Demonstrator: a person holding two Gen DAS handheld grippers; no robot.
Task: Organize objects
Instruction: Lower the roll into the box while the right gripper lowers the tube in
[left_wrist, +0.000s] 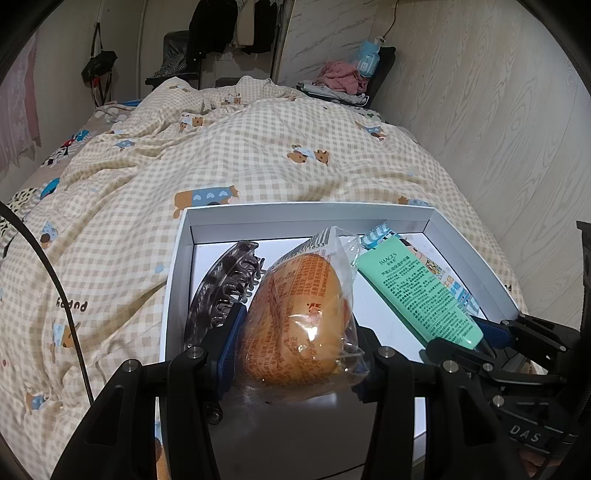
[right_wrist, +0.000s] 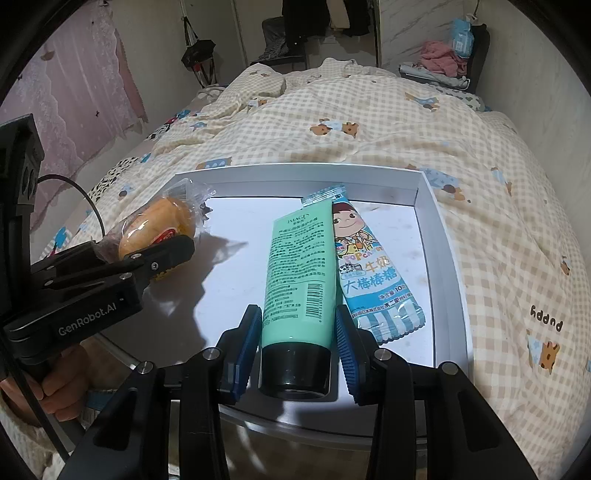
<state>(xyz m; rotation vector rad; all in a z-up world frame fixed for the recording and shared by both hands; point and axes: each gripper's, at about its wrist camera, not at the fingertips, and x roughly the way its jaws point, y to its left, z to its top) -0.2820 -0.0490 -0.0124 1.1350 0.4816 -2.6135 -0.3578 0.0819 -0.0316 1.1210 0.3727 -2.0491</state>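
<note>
Leftmost, inside the white box (left_wrist: 177, 280) on the bed (left_wrist: 258, 147): a dark hair claw clip (left_wrist: 225, 288), lying against the left wall. Just right of it, the left gripper (left_wrist: 299, 350), jaws clenched on a packaged bun (left_wrist: 295, 317), held low over the box floor (resting or just above, hard to tell). Further right, the right gripper (right_wrist: 295, 350), jaws flanking the cap end of a green tube (right_wrist: 295, 277), pads close against its sides but grip not certain. Touching the tube's right side, a blue-and-white candy packet (right_wrist: 373, 273), flat on the box floor.

Step in hand, by judgement: placing items into the box, both nearly set down. Next move probably calls for lowering the bun fully between clip and tube, then releasing, withdrawing straight back to avoid dragging the wrapper or nudging the packet.
</note>
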